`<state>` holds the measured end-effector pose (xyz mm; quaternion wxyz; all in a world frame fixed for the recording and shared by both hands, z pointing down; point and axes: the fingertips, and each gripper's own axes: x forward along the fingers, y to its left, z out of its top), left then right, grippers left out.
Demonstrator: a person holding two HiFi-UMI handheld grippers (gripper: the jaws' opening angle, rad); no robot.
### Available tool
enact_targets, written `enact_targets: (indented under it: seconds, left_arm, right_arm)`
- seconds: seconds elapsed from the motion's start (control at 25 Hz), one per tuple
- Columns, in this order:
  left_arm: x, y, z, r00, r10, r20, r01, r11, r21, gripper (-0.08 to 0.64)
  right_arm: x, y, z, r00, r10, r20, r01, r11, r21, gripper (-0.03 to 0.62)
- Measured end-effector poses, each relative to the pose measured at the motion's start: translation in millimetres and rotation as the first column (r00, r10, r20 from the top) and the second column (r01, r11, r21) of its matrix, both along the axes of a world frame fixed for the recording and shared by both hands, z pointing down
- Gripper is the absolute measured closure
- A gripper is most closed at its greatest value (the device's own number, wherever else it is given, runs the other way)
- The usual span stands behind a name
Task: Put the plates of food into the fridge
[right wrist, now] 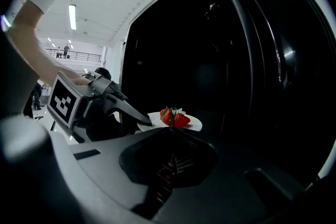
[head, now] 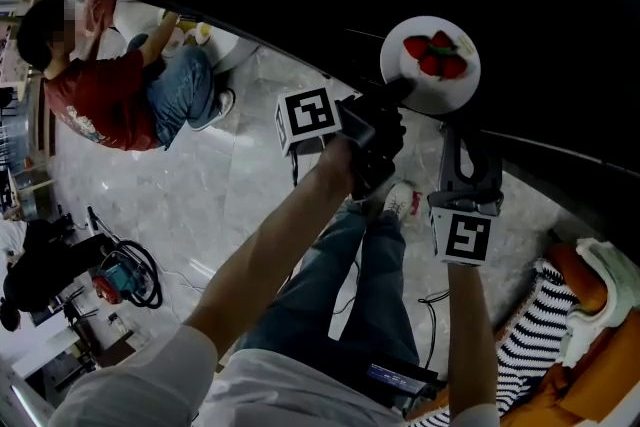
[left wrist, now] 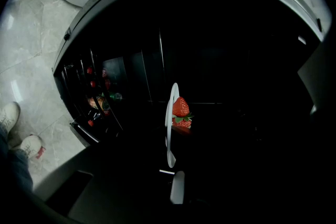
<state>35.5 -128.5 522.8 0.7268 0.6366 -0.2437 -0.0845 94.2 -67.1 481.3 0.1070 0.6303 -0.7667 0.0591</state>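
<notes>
**Tech A:** L side first. Arm pose?

**Tech B:** Left forearm (head: 265,245) was bare below a white sleeve. It ran from lower left up and to the right, extended toward the fridge (left wrist: 220,44). The left gripper (head: 398,91) sat at its end, marker cube facing the head cam.

**Tech A:** L jaws?

**Tech B:** Clamped on the near rim of the plate (head: 452,95). In the left gripper view the plate appeared edge-on, directly ahead of the jaws. The right gripper view showed one jaw tip lying over the rim.

**Tech A:** Plate contents and posn?

**Tech B:** White plate, held approx. level. Strawberries (head: 434,55) sat near its centre, clear of the jaw tips. The plate was in front of the dark fridge interior. Can't tell whether it had passed the opening. Door shelves (left wrist: 97,98) w/ small items lay left of it in the left gripper view.

**Tech A:** R side?

**Tech B:** Right forearm (head: 470,335) rose near-vertical in the head view. The right gripper (head: 466,143) sat right of the left gripper, near the plate's edge. Its jaws stood apart w/ nothing between them. The plate lay beyond them.
</notes>
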Motion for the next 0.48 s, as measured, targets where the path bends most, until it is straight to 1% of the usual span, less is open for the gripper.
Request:
enact_targets:
  seconds: [0.12, 0.28, 0.4, 0.48]
  left_arm:
    - [-0.7, -0.1, 1.3, 1.000, -0.005, 0.004, 0.005, 1.000, -0.005, 0.540]
    - [-0.4, -0.8, 2.2, 1.000, -0.008, 0.003, 0.008, 1.000, -0.010, 0.540]
    - [-0.5, -0.9, 0.5, 1.000, -0.011, 0.000, 0.011, 1.000, -0.013, 0.540]
    - [-0.1, -1.3, -1.0, 1.000, -0.013, -0.005, 0.013, 1.000, -0.014, 0.540]
  right_arm:
    - [0.3, -0.1, 1.6, 1.000, 0.001, -0.002, -0.001, 1.000, -0.012, 0.583]
    - [4.1, 3.0, 9.3, 1.000, -0.001, -0.030, 0.000, 0.999, -0.033, 0.583]
    - [1.4, 0.8, 3.3, 1.000, 0.015, -0.007, -0.015, 1.000, -0.014, 0.583]
    - [1.4, 1.6, 5.5, 1.000, 0.016, -0.013, -0.017, 1.000, -0.020, 0.583]
